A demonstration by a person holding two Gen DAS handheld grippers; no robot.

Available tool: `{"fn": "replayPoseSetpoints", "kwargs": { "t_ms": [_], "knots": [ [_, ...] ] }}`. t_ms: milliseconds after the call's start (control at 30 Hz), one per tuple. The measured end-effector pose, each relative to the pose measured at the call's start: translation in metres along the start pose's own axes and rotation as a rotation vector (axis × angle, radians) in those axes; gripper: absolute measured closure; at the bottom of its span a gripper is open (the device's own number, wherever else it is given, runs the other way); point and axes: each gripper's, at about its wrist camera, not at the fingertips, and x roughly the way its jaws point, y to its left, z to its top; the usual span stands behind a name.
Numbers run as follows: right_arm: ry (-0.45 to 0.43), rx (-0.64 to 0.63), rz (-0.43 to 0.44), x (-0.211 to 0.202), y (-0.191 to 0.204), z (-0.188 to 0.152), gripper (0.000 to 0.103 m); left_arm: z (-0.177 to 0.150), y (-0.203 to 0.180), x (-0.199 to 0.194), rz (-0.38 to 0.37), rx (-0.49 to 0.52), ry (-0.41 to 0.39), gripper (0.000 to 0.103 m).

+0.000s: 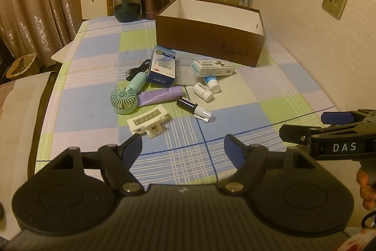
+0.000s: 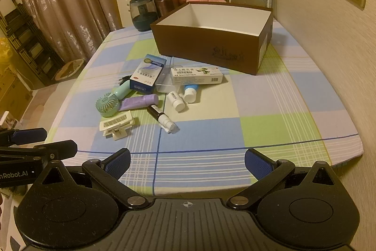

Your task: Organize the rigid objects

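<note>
Clutter before the box half hides your cable and clear case, while your left gripper and right gripper gape empty.

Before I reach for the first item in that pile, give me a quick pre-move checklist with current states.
1. Left gripper open, nothing between jaws: ok.
2. Right gripper open, nothing between jaws: ok.
3. Brown box upright, top open: ok.
4. Box interior free of items: cannot tell, floor hidden.
5. Hair clip nearest, lying apart from pile: ok.
6. Pile cleanly separated: not ok, white carton rests on clear case.
</note>
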Motion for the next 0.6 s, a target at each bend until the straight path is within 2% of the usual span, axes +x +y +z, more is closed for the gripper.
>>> {"fn": "replayPoseSetpoints", "kwargs": {
  "t_ms": [600],
  "knots": [
    [-0.003,0.001,0.001,-0.0014,0.0000,0.0012,0.000,0.0031,-0.0012,-0.0033,0.001,0.001,-0.005,0.028]
  ]
}}
